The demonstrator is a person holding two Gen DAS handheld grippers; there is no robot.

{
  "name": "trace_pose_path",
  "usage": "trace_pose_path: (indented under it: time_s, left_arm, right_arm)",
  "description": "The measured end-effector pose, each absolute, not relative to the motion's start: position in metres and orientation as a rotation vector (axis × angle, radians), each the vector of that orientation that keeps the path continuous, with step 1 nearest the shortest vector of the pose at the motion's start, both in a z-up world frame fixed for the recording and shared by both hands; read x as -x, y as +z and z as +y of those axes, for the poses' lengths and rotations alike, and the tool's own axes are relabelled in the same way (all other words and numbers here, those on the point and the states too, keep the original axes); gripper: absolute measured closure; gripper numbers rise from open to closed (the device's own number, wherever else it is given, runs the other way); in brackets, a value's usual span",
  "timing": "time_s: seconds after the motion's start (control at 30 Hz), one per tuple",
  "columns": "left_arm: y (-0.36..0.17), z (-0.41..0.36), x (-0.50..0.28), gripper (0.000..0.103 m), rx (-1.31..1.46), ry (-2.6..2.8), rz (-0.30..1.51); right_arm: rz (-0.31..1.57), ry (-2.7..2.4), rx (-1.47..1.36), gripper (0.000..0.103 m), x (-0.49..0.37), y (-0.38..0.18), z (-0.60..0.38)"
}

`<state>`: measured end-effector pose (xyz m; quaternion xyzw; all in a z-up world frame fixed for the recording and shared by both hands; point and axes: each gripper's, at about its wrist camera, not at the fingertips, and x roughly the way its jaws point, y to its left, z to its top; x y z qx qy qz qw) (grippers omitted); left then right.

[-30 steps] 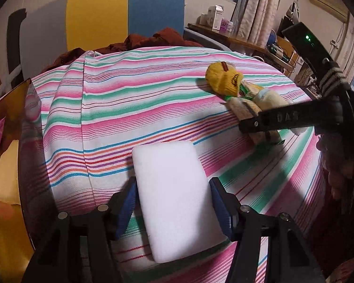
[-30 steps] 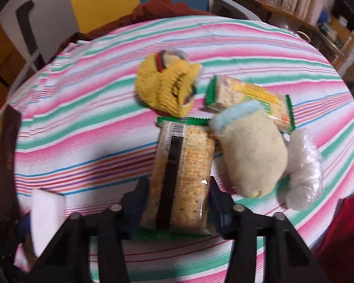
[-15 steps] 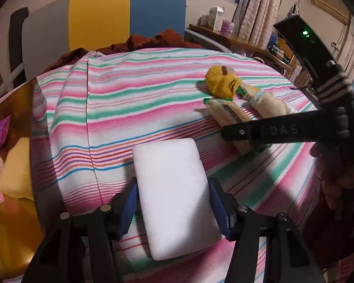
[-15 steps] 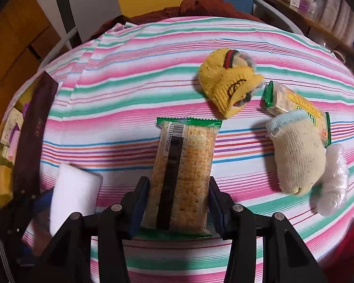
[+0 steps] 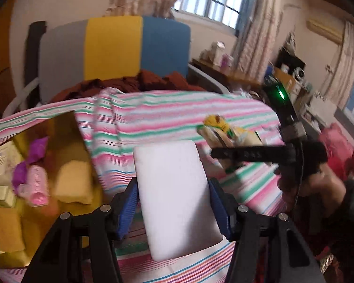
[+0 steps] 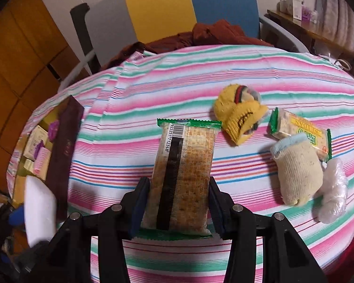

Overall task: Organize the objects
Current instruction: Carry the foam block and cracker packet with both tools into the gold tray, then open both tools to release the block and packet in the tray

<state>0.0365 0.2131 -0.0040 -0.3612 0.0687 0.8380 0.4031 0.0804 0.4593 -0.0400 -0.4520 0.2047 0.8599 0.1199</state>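
Left gripper [image 5: 172,208] clamped the white sponge [image 5: 174,195], raised beside the gold box [image 5: 76,129]; right gripper [image 6: 178,208] gripped the cracker pack [image 6: 184,176] w/ pads tight. Best carried level, released low inside the box.

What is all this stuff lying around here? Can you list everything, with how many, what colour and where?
white sponge block: 1, white, clamped in left gripper
cracker pack: 1, green-edged, clamped in right gripper
second cracker pack: 1, green and yellow, on the cloth, far right
yellow sock: 1, mid-table
cream sock: 1, blue cuff, overlapping second pack
plastic wrap wad: 1, clear, beside cream sock
gold box: 1, table's left, holding hair rollers and sponges
striped tablecloth: 1, pink, green
chair: 1, grey, yellow, blue, behind table
hand: 1, holding right gripper
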Motion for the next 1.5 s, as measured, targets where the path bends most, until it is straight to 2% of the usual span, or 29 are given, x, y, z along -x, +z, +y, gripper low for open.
trace_pose_path:
  time_s: [0.33, 0.63, 1.03, 1.13, 1.23, 1.27, 1.37, 1.4, 1.5]
  left_arm:
    - [0.010, 0.138, 0.003, 0.044, 0.944, 2.311, 0.021]
    - [-0.017, 0.078, 0.033, 0.044, 1.072, 2.420, -0.112]
    - [-0.047, 0.061, 0.047, 0.039, 1.198, 2.436, -0.161]
    - [-0.054, 0.057, 0.049, 0.038, 1.233, 2.439, -0.179]
    - [-0.056, 0.055, 0.051, 0.037, 1.245, 2.436, -0.193]
    - [-0.055, 0.054, 0.051, 0.036, 1.239, 2.448, -0.196]
    - [-0.052, 0.054, 0.048, 0.027, 1.201, 2.471, -0.172]
    - [-0.052, 0.055, 0.048, 0.020, 1.204, 2.474, -0.166]
    - [-0.051, 0.055, 0.045, 0.019, 1.206, 2.491, -0.158]
  right_arm:
    - [0.643, 2.649, 1.262, 0.055, -0.068, -0.013, 0.423]
    - [0.591, 2.850, 1.270, 0.055, -0.031, 0.018, 0.347]
    - [0.485, 2.965, 1.379, 0.055, 0.056, 0.029, 0.272]
    - [0.487, 2.944, 1.396, 0.052, 0.081, 0.024, 0.264]
    - [0.510, 2.917, 1.400, 0.039, 0.096, 0.019, 0.261]
    - [0.514, 2.910, 1.408, 0.039, 0.098, 0.017, 0.260]
    - [0.495, 2.910, 1.423, 0.039, 0.094, 0.013, 0.256]
    - [0.490, 2.909, 1.427, 0.039, 0.091, 0.012, 0.256]
    - [0.473, 2.895, 1.441, 0.038, 0.081, 0.005, 0.255]
